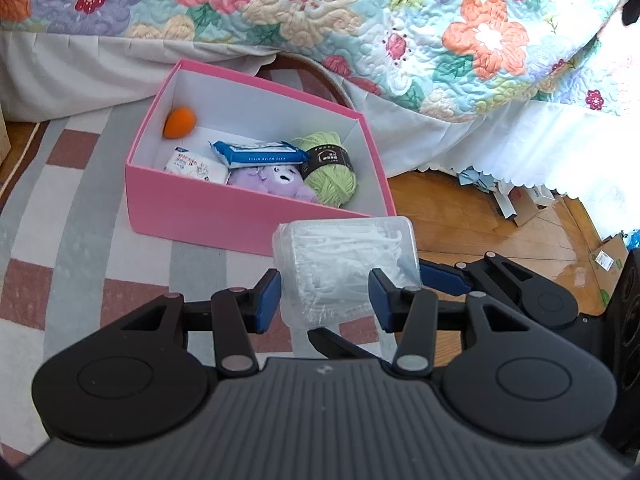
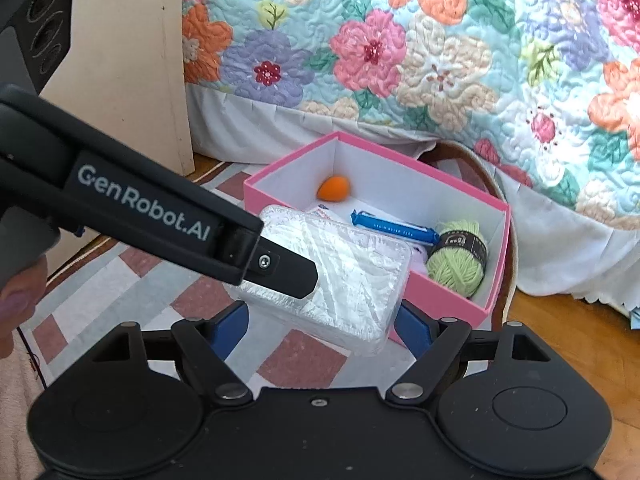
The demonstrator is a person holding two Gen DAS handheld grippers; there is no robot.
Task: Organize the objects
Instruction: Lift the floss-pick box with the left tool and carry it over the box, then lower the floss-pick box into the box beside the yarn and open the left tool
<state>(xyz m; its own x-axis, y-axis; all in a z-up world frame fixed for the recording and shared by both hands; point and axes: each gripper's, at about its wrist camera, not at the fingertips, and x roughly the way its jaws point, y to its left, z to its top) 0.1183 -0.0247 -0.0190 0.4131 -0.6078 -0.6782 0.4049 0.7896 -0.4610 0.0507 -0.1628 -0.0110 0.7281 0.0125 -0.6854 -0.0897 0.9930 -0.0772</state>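
A clear plastic case of white floss picks (image 1: 348, 256) hangs in the air just in front of the pink box (image 1: 200, 208). My left gripper (image 1: 324, 300) is shut on it, a blue pad against each side. In the right wrist view the same case (image 2: 352, 280) sits between the blue pads of my right gripper (image 2: 320, 328), which is shut on it at a wide spread. One left finger (image 2: 288, 276) lies across the case's top. The pink box holds an orange ball (image 1: 180, 121), a white packet (image 1: 196, 166), a blue packet (image 1: 260, 154), a purple plush (image 1: 276, 184) and green yarn (image 1: 330, 168).
The pink box stands on a checked rug (image 1: 72, 216) against a bed with a floral quilt (image 1: 440, 40). Wooden floor (image 1: 500, 232) lies to the right, with cardboard scraps (image 1: 524, 204) under the bed skirt. A beige panel (image 2: 128, 60) stands at the left. A hand (image 2: 16, 300) holds the left gripper.
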